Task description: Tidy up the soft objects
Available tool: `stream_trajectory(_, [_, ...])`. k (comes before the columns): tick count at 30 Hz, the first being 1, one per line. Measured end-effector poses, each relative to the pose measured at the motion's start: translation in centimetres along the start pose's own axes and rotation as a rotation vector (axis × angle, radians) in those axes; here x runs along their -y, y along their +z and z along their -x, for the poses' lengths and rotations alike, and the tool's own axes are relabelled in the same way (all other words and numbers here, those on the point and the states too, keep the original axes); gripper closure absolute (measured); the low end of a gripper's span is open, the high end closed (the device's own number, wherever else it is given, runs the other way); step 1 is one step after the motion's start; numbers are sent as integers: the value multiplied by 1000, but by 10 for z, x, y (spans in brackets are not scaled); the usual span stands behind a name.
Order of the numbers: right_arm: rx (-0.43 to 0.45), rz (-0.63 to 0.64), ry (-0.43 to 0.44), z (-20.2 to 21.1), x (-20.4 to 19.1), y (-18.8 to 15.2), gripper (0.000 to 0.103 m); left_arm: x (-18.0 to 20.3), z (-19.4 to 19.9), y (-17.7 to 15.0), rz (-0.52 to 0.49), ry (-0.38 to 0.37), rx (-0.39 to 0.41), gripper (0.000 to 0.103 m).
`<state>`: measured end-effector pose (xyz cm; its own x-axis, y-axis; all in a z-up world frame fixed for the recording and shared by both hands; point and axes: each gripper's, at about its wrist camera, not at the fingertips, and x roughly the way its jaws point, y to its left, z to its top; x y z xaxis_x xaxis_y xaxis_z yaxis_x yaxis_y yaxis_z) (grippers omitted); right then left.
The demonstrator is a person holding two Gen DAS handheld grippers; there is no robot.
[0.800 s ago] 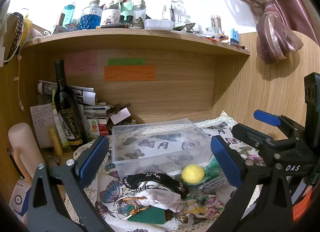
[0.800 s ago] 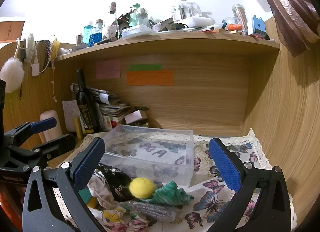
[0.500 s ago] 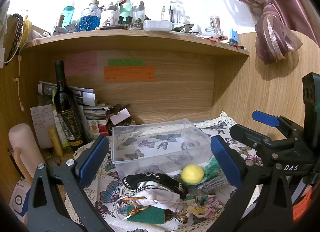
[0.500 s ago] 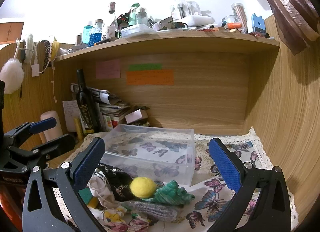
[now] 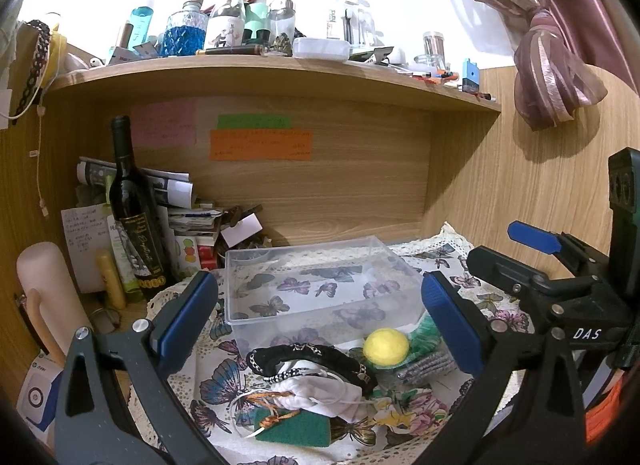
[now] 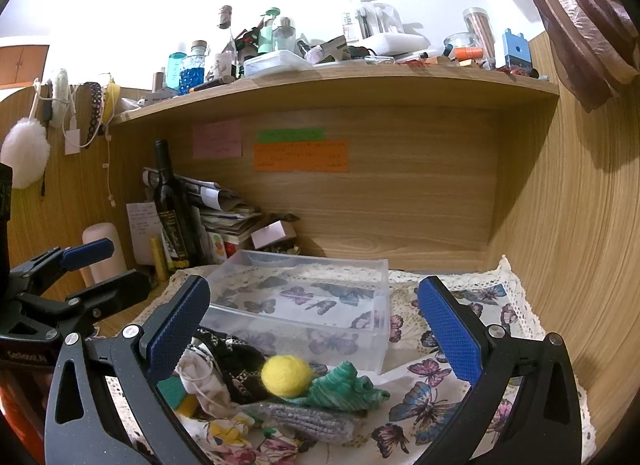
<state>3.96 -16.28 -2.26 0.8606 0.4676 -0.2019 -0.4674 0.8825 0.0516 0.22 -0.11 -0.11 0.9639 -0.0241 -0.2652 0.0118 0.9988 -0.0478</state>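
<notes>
An empty clear plastic box [image 5: 316, 281] [image 6: 304, 301] stands on a butterfly-print cloth [image 5: 216, 381] [image 6: 424, 393]. In front of it lies a pile of soft things: a yellow felt ball [image 5: 386, 346] [image 6: 286, 375], a green knit piece [image 6: 344, 387], a grey knit piece [image 6: 308, 421], a black band [image 5: 308, 357], a white drawstring pouch [image 5: 316, 395] and a green sponge [image 5: 296, 431]. My left gripper [image 5: 320, 321] is open and empty, above the pile. My right gripper [image 6: 316, 325] is open and empty, above the pile from the right.
A dark wine bottle [image 5: 134, 213] [image 6: 172, 209], papers and small boxes crowd the back left corner. A wooden shelf [image 5: 276, 69] full of bottles runs overhead. Wooden walls close the back and right. A curtain [image 5: 548, 65] hangs at upper right.
Both grippers have shifted only slightly; the views are almost the same. Nothing in the pile has moved.
</notes>
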Motion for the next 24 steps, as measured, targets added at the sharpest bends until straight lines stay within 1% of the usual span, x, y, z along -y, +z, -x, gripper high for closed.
stream_trajectory(24, [8,-6,8,4,-3,3,0,3,1,1,-1,3,6,0])
